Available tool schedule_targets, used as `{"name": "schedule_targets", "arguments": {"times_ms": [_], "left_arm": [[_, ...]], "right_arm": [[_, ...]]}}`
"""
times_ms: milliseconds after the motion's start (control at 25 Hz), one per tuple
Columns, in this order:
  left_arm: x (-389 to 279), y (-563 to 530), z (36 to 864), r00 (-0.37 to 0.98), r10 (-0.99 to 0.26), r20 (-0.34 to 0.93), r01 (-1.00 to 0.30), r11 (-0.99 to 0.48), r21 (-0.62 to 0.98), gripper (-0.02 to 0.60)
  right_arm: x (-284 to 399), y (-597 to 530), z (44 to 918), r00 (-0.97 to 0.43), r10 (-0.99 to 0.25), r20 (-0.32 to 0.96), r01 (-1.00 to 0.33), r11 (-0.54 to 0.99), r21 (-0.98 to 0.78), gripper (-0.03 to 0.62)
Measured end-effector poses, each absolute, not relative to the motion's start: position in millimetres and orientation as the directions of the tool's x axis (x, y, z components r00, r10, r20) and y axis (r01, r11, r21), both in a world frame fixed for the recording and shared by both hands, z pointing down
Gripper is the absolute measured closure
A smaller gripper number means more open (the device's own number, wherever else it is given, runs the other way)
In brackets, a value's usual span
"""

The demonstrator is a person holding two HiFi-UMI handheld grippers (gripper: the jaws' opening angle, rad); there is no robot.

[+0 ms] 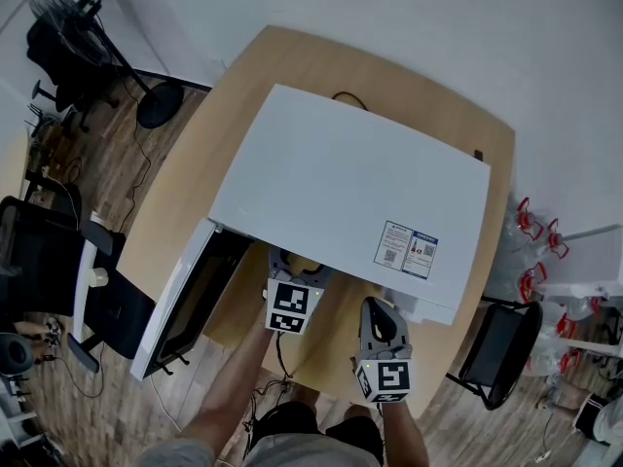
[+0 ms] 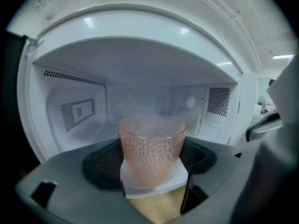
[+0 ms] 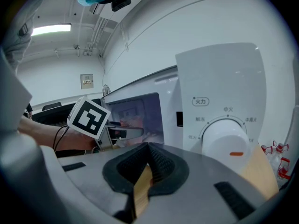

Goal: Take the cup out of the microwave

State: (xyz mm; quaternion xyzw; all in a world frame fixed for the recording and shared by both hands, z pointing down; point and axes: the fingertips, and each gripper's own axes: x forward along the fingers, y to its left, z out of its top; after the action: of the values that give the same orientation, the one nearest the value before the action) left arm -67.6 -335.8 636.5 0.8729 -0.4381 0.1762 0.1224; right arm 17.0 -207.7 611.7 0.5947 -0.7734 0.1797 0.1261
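Wooden table (image 1: pixel 238 90) | dimpled pink cup (image 2: pixel 152 148) between spread left gripper (image 2: pixel 149 162) | right gripper (image 3: pixel 147 164) closed, empty

I record the microwave (image 1: pixel 350 193) as white, with a blue-and-white label (image 1: pixel 407 249) on its top. Inside it, the cup (image 2: pixel 152 148) is translucent pink, dimpled all over. Its dial (image 3: pixel 225 141) is white with an orange mark. The table (image 1: pixel 195 183) beneath is light wood.

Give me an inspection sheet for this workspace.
Surface: wooden table, bears the microwave.
Job's things: door open; pink cup upright just inside.
Clutter: nothing seen.
Grippers: left gripper open, cup between its jaws; right gripper shut, empty, before the dial.
Cables: black cable behind the microwave; floor cable at left.
Surroundings: fan, chair, white wall.
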Motion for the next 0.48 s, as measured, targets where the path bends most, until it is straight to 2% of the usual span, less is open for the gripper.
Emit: {"name": "schedule_targets", "arguments": {"times_ms": [480], "left_arm": [[-78,-325,616,0.528,-0.752,0.394,-0.829,-0.558,0.045,0.198]], "right_arm": [[17,-201,598,-0.28,-0.881,0.382,-0.96,0.253,-0.12,0.577]]}}
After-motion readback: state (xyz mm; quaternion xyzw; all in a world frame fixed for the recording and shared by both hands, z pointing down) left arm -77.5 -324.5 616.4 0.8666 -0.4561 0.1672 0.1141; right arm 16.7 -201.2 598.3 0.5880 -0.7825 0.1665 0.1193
